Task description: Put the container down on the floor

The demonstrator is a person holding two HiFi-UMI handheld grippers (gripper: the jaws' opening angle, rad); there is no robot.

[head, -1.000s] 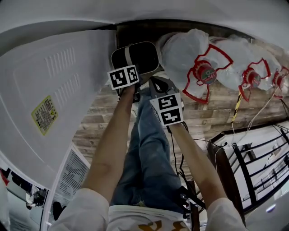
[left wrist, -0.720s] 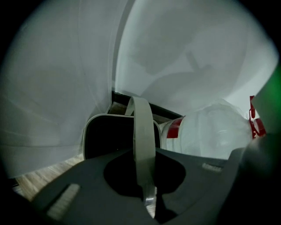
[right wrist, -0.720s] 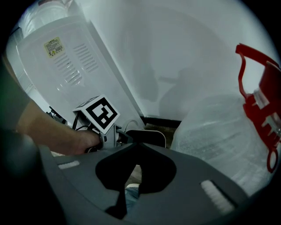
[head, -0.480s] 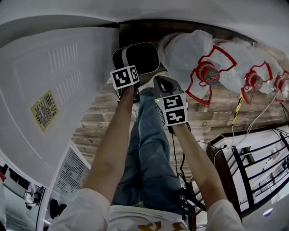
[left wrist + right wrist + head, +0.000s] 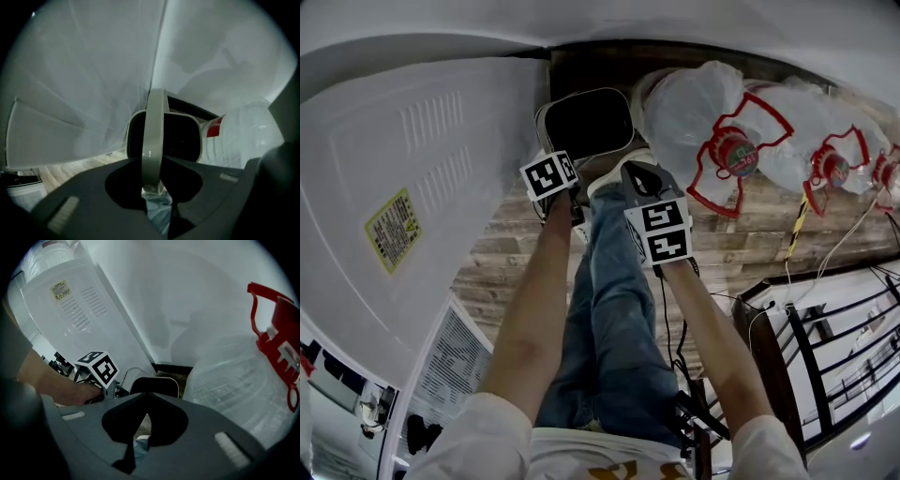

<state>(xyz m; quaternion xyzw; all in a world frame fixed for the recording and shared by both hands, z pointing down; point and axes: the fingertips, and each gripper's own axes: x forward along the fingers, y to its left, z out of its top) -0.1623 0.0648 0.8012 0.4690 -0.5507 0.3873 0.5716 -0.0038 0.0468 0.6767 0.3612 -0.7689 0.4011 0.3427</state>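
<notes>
Drawn back a little toward me since a second ago, my left gripper (image 5: 154,161) is clamped on the pale handle (image 5: 155,122) of the container (image 5: 587,122). That container sits far ahead by the wall, between the white appliance (image 5: 412,178) on the left and the water jug (image 5: 698,103) on the right. Its bottom is hidden, so I cannot tell whether it touches the wooden floor (image 5: 502,258). My right gripper (image 5: 146,397) is closed on nothing, just near of the container.
</notes>
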